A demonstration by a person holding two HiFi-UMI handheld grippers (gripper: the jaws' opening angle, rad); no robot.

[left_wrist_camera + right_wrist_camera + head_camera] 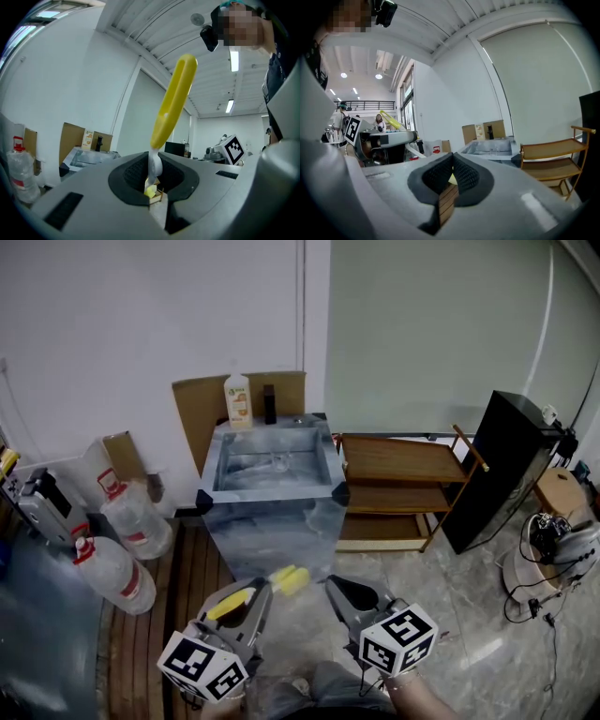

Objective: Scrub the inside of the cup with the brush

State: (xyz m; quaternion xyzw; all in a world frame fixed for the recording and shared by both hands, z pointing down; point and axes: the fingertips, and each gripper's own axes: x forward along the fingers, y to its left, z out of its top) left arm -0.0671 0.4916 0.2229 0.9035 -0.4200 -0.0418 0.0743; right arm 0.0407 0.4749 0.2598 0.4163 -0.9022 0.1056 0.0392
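Observation:
A small clear cup [278,461] stands in the grey sink basin [225,451] far ahead of both grippers. My left gripper [259,600] is shut on a brush [232,604] with a yellow handle and a yellow sponge head [291,579] that sticks out past the jaws. In the left gripper view the yellow handle [176,101] rises upward and its white neck [155,164] is pinched between the pads of the left gripper [153,180]. My right gripper [339,592] is beside it, shut with nothing in it; its pads [461,174] meet in the right gripper view.
A soap bottle [238,401] and a dark bottle [270,404] stand on the sink's back edge. A wooden shelf [398,488] and a black cabinet [502,465] are to the right. Water jugs [117,573] lie at the left on wooden slats.

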